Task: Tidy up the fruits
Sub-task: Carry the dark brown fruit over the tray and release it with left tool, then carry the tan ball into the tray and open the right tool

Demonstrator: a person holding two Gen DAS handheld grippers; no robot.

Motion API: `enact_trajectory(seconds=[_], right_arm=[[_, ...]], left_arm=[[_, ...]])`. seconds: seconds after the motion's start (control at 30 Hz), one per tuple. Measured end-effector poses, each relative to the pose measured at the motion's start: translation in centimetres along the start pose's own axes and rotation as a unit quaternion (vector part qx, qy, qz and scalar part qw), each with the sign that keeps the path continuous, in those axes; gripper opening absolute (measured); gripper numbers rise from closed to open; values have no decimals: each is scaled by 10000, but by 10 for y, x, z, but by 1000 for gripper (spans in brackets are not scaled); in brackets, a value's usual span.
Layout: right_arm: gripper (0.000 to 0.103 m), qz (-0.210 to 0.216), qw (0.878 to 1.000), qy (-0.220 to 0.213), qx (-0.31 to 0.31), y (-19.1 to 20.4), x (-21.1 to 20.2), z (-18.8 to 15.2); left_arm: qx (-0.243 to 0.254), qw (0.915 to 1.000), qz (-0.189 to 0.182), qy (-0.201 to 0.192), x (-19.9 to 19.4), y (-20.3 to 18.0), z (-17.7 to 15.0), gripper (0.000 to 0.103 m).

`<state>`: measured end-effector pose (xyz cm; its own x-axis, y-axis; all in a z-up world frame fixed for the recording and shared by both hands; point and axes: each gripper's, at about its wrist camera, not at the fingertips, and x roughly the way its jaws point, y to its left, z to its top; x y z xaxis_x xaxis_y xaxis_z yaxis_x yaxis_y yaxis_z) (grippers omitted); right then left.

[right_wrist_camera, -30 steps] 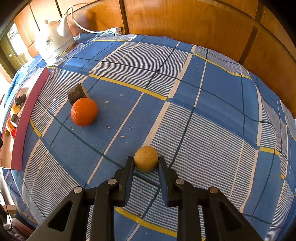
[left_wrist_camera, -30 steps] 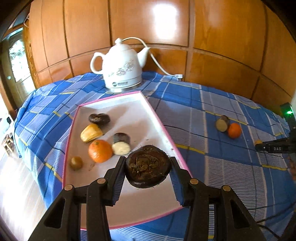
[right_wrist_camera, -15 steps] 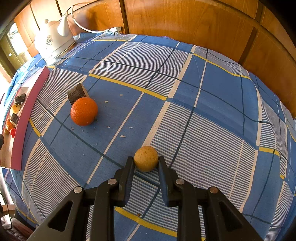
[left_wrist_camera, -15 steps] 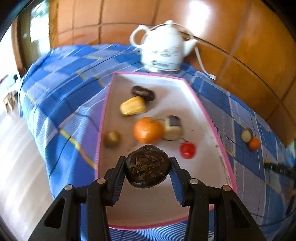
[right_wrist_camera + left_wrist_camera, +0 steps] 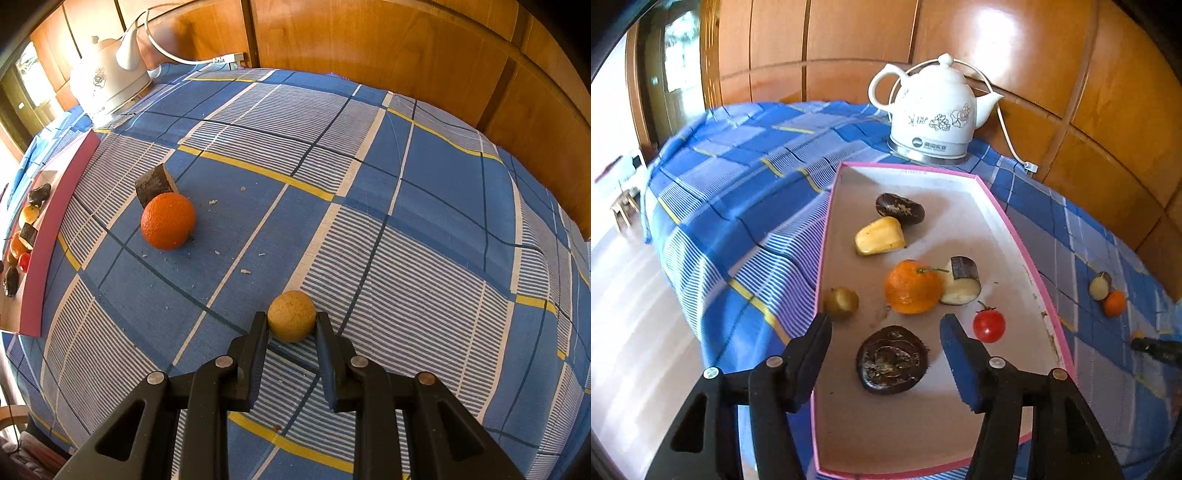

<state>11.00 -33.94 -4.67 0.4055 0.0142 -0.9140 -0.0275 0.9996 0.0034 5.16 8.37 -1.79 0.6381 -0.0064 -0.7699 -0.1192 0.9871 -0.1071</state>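
My left gripper is open above the near end of the pink-rimmed tray. A dark brown round fruit lies on the tray floor between the spread fingers, free of them. Also in the tray are an orange, a red tomato, a yellow piece, a dark fruit, a cut dark-skinned piece and a small greenish fruit. My right gripper is shut on a small tan ball-shaped fruit resting on the blue checked cloth.
An orange and a brown cut piece lie on the cloth to the left of my right gripper. A white electric kettle with its cord stands behind the tray. Wooden panels back the table; the cloth's edge drops off at the left.
My left gripper opened and let go of the dark brown fruit, which now lies in the tray. The view shifted further over the tray. My right gripper stayed still.
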Motion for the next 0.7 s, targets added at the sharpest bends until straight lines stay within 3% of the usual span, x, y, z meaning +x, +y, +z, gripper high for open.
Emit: enact_trajectory(seconds=[0.13, 0.4, 0.7], right_arm=[[25, 33, 10000, -58, -38, 3, -4, 0], [25, 323, 9981, -304, -434, 35, -26, -1], [25, 1143, 9859, -518, -1109, 124, -46, 4]], left_arm=[[257, 9993, 171, -212, -9, -5, -2, 62], [619, 9970, 130, -448, -24, -19, -4, 62], [665, 9964, 79, -512, -30, -21, -8, 62]])
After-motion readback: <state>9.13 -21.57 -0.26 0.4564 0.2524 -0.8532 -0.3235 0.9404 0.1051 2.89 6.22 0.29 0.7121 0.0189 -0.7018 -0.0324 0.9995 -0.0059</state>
